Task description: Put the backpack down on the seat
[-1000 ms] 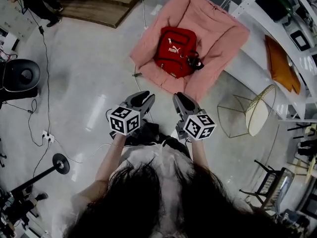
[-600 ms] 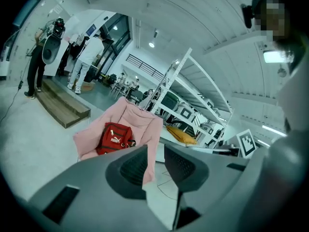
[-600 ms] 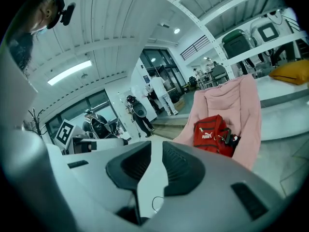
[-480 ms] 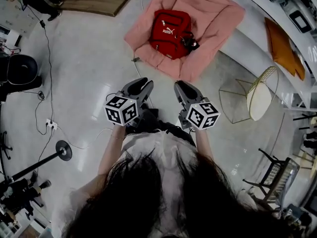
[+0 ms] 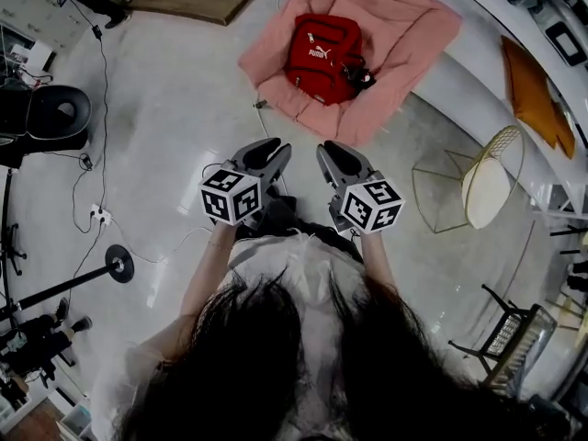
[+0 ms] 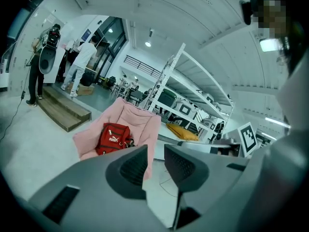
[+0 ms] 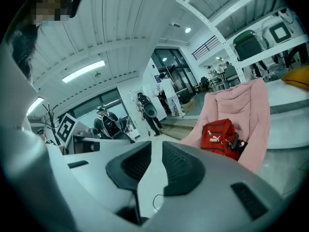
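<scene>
The red backpack (image 5: 322, 58) lies on the pink cushioned seat (image 5: 404, 26), apart from both grippers. It also shows in the left gripper view as the backpack (image 6: 112, 138) on the seat (image 6: 137, 120), and in the right gripper view as the backpack (image 7: 219, 137) against the seat (image 7: 248, 105). My left gripper (image 5: 268, 145) and right gripper (image 5: 329, 148) hover side by side close to my body, well short of the seat. The left gripper (image 6: 155, 151) and the right gripper (image 7: 156, 149) each show a narrow gap between the jaws, with nothing in it.
A gold wire stool (image 5: 478, 186) stands on the floor to the right. White shelving (image 5: 469, 72) with an orange cushion (image 5: 537, 95) runs behind the seat. A black chair (image 5: 50, 122), floor cables and a stand base (image 5: 118, 265) are at left. People stand by a wooden platform (image 6: 63, 115).
Both grippers have drawn back from the seat, so the backpack and seat now sit farther up the head view. The backpack has stayed on the seat.
</scene>
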A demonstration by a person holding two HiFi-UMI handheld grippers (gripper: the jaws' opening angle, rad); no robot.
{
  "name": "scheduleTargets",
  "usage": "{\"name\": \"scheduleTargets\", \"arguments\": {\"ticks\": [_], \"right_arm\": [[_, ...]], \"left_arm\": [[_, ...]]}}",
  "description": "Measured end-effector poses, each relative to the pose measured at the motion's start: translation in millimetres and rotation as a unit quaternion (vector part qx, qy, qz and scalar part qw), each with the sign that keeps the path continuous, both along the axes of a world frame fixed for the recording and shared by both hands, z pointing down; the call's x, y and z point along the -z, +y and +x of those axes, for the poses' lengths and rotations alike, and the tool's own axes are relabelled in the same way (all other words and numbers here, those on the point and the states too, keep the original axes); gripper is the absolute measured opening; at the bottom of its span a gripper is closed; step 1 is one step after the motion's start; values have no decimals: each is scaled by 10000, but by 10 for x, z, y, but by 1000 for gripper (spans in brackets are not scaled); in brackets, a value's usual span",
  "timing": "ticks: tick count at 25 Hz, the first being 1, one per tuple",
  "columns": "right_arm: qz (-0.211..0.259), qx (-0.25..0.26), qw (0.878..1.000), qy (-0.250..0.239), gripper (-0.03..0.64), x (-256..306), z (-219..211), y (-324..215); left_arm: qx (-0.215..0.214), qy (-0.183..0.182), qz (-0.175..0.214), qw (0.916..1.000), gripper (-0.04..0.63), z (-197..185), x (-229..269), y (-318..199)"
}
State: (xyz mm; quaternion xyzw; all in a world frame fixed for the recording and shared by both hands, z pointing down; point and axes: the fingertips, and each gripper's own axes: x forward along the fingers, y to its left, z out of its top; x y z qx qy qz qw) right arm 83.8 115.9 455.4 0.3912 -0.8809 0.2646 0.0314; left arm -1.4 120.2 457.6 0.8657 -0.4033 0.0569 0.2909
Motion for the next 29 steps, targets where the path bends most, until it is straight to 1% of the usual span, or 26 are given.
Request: {"name": "scheduleTargets", "arguments": {"ticks": [8, 23, 29], "right_arm": [[55, 216, 9997, 137, 74, -16, -70, -67], [-39, 234, 9996, 165, 74, -63, -175, -340], [-20, 153, 9997, 191, 74, -92, -181, -489]], "left_arm": [[77, -56, 31, 10000, 118, -15, 15, -80], [77, -72, -23, 9999, 118, -122, -7, -402], [68, -99, 33, 9999, 118, -190, -14, -609]]}}
